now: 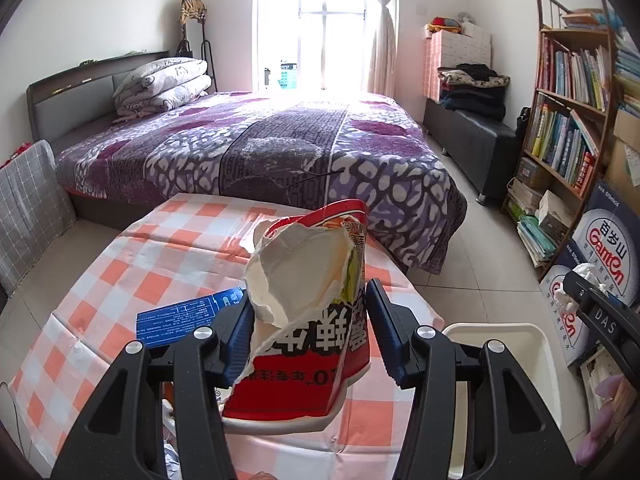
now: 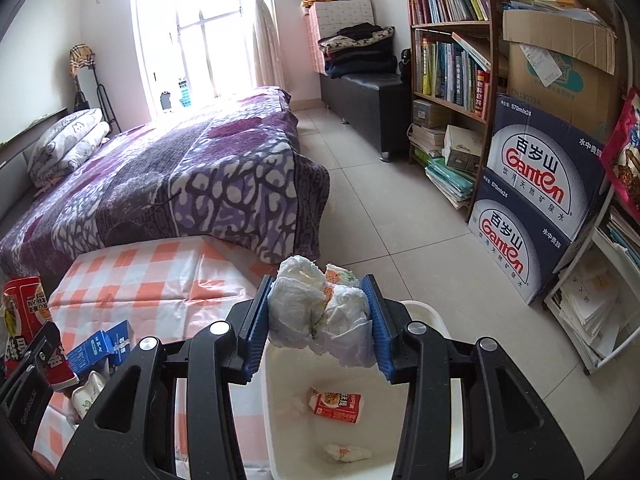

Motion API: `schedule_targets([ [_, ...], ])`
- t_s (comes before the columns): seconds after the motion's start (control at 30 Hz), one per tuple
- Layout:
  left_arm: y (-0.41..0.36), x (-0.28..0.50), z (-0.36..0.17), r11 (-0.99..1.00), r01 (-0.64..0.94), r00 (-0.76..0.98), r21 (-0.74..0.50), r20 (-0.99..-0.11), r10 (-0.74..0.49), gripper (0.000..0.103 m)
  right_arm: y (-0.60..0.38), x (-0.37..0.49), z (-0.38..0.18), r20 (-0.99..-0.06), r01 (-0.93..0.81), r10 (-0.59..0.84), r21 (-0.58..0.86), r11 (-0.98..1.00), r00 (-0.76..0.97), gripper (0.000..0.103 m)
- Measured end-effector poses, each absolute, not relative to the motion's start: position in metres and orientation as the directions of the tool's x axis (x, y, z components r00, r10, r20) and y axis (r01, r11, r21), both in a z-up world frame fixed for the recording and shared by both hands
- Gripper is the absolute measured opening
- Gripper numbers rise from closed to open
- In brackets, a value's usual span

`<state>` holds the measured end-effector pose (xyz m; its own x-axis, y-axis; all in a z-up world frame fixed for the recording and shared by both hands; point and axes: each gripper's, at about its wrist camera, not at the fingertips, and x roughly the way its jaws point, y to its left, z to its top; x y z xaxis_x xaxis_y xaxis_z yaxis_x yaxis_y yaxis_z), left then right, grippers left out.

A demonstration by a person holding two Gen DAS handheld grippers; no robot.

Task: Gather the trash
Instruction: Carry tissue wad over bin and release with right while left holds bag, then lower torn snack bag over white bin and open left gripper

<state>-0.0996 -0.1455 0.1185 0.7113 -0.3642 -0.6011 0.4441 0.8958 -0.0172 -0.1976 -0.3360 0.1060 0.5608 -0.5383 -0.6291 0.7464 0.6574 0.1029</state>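
- While we hold both grippers over the checked table, our left gripper has its jaws partly closed around a torn red paper cup (upside down, white inside showing).
- Our right gripper pinches a crumpled white wrapper wad above the white bin, right of the table.
- A red carton lies inside.

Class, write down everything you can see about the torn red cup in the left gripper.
The torn red cup looks like a paper instant-noodle cup: red outside with large dark and white printed characters, plain white inside. Its wall is ripped open in a ragged tear down one side. It hangs upside down, rim lowest, above the orange-checked tablecloth. The left gripper has it between its blue pads; one pad presses its torn edge, while the other's contact is unclear.
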Motion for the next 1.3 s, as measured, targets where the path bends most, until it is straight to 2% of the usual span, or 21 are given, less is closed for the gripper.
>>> schedule_targets([
  [0.13,-0.158,-0.108,0.117,0.884,0.468,0.703,-0.009,-0.602,-0.379,0.053,-0.351,-0.208,0.102,-0.654,0.779,-0.548,0.103,0.618,0.522,0.043],
  [0.23,-0.167,-0.114,0.115,0.873,0.487,0.697,-0.001,-0.602,-0.389,0.053,-0.361,-0.216,0.1,-0.67,0.804,-0.557,0.1,0.586,0.49,0.049],
  [0.27,-0.17,-0.115,0.115,0.87,0.493,0.695,0.002,-0.602,-0.393,0.053,-0.365,-0.219,0.1,-0.673,0.811,-0.559,0.107,0.575,0.484,0.057],
  [0.3,-0.173,-0.117,0.114,0.867,0.499,0.693,0.005,-0.603,-0.396,0.053,-0.368,-0.223,0.1,-0.672,0.818,-0.562,0.114,0.564,0.482,0.07],
  [0.5,-0.189,-0.131,0.111,0.844,0.535,0.678,0.019,-0.606,-0.416,0.053,-0.381,-0.241,0.101,-0.665,0.841,-0.584,0.128,0.525,0.466,0.089],
  [0.7,-0.209,-0.148,0.11,0.812,0.582,0.652,0.027,-0.612,-0.447,0.053,-0.394,-0.256,0.101,-0.678,0.862,-0.585,0.15,0.484,0.446,0.096],
  [1.3,-0.295,-0.182,0.097,0.725,0.687,0.51,-0.039,-0.685,-0.52,0.053,-0.459,-0.33,0.098,-0.715,0.922,-0.582,0.299,0.244,0.386,0.096],
])
